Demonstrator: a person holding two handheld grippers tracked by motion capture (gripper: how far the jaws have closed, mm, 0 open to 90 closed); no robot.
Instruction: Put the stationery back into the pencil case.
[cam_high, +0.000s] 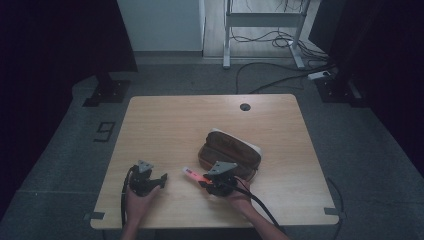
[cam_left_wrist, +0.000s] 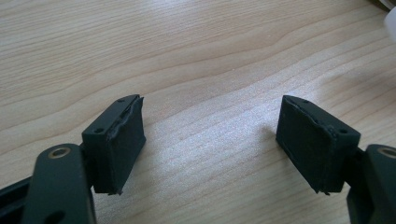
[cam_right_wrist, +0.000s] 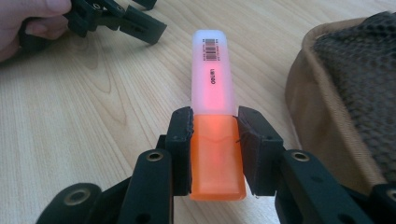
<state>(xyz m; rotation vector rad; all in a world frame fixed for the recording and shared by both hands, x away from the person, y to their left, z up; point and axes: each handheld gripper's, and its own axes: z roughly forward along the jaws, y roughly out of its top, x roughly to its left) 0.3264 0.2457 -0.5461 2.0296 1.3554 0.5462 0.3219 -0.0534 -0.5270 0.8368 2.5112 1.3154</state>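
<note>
Light wooden rectangular table (cam_high: 165, 120), pale grain, a small round grommet hole (cam_high: 245, 107) near its far edge. Right of centre lies a brown fabric pencil pouch (cam_high: 230, 150), oblong, resting partly on a white flat object (cam_high: 255, 148) whose edge shows behind it; in the right gripper view the pouch (cam_right_wrist: 327, 93) sits just to the right of the jaws, its mesh-textured top facing up. Left gripper (cam_high: 162, 181), black, held in the person's left hand (cam_high: 137, 200) near the front left of the table, well apart from the pouch; in the left gripper view its jaws stand wide apart with bare wood between them, holding nothing. Right gripper (cam_high: 202, 180), black, just in front of the pouch, jaws clamped on the orange cap end of a translucent orange highlighter pen (cam_right_wrist: 212, 107); the pale barrel with its barcode label sticks out ahead of the pads, pointing toward the left gripper, above the tabletop.
</note>
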